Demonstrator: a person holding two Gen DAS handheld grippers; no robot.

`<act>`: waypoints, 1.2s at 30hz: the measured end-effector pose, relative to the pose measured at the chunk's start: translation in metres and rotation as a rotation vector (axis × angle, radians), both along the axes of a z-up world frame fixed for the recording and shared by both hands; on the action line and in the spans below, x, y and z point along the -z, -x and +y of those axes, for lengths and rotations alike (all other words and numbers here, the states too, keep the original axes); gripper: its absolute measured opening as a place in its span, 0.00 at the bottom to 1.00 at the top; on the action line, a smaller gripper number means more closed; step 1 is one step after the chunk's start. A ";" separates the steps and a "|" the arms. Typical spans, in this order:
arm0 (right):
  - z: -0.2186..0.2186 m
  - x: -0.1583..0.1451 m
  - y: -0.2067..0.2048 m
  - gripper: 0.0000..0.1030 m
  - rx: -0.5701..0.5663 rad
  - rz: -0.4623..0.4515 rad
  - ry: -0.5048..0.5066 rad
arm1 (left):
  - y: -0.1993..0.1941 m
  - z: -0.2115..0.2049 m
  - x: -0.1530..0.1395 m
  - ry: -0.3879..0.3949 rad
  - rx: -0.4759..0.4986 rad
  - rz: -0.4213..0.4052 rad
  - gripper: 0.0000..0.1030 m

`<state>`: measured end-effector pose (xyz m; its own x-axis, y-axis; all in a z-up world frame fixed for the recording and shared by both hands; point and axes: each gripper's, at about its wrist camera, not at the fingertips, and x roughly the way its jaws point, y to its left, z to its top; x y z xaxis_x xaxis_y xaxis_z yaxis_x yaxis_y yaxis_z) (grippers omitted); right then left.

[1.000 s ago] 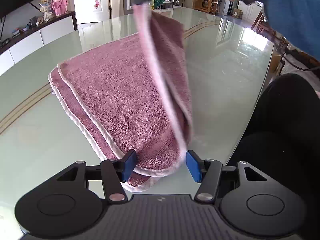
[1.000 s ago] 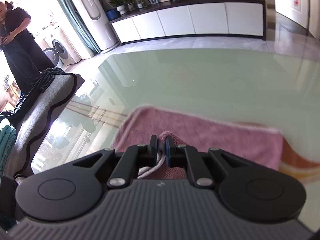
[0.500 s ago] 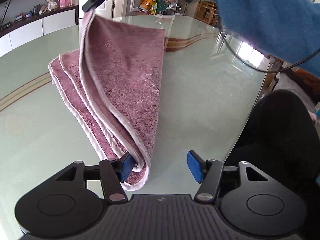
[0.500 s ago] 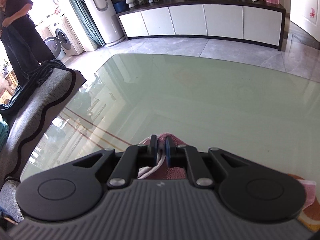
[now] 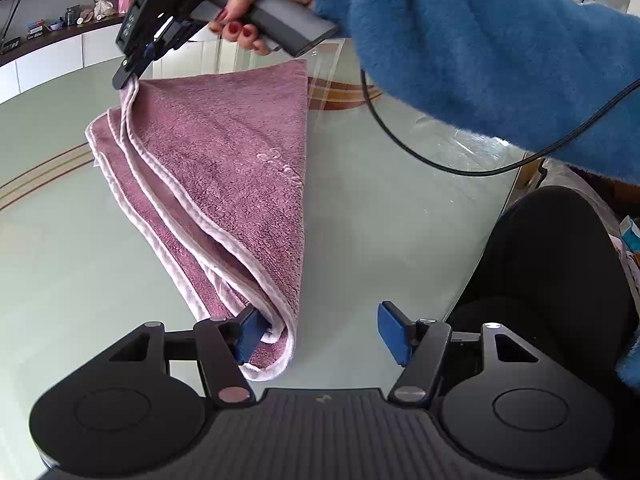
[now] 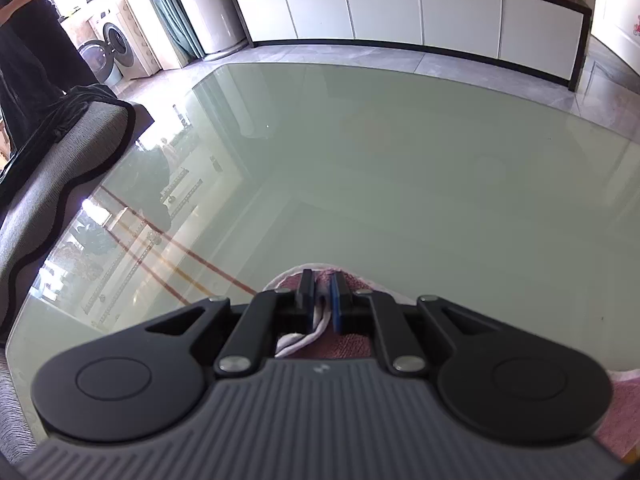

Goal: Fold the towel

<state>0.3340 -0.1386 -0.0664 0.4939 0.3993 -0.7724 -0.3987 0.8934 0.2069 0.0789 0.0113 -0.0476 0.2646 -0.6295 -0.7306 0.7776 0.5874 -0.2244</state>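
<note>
A mauve towel (image 5: 224, 168) with a pale pink hem lies doubled on the glass table (image 5: 400, 220). In the left wrist view my right gripper (image 5: 130, 74) is shut on the towel's far corner and holds that corner up above the table. The upper layer slopes from there down to the fold near my left gripper (image 5: 320, 332). My left gripper stands open, and the folded near end of the towel rests against its left fingertip (image 5: 250, 334). In the right wrist view my right gripper (image 6: 320, 296) pinches the towel's hem (image 6: 304, 340) between shut pads.
A hand with red nails (image 5: 256, 8) and a blue fleece sleeve (image 5: 480, 48) hold the right gripper; a black cable (image 5: 440, 164) trails from it. The table's edge (image 5: 492, 240) runs by dark-clad legs (image 5: 560, 272). A grey sofa (image 6: 60, 152), white cabinets (image 6: 400, 12) and a standing person (image 6: 24, 40) lie beyond.
My right gripper has carried the towel corner leftward over the lower layer and down toward the far left corner. The towel now lies doubled. My left gripper has stayed open.
</note>
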 end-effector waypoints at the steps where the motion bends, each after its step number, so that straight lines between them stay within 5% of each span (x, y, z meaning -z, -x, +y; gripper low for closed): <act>1: 0.002 0.002 0.000 0.08 0.000 0.000 0.008 | 0.001 -0.002 0.001 -0.001 0.002 -0.001 0.63; 10: 0.005 -0.008 0.021 0.09 -0.023 -0.056 0.044 | 0.002 -0.010 0.000 0.014 -0.084 0.045 0.60; 26: 0.010 -0.027 0.059 0.51 -0.066 -0.162 0.105 | 0.005 -0.037 -0.009 -0.097 -0.335 0.124 0.48; 36: -0.093 -0.028 0.074 0.59 0.058 -0.137 0.195 | 0.004 -0.041 -0.033 -0.088 -0.413 0.048 0.48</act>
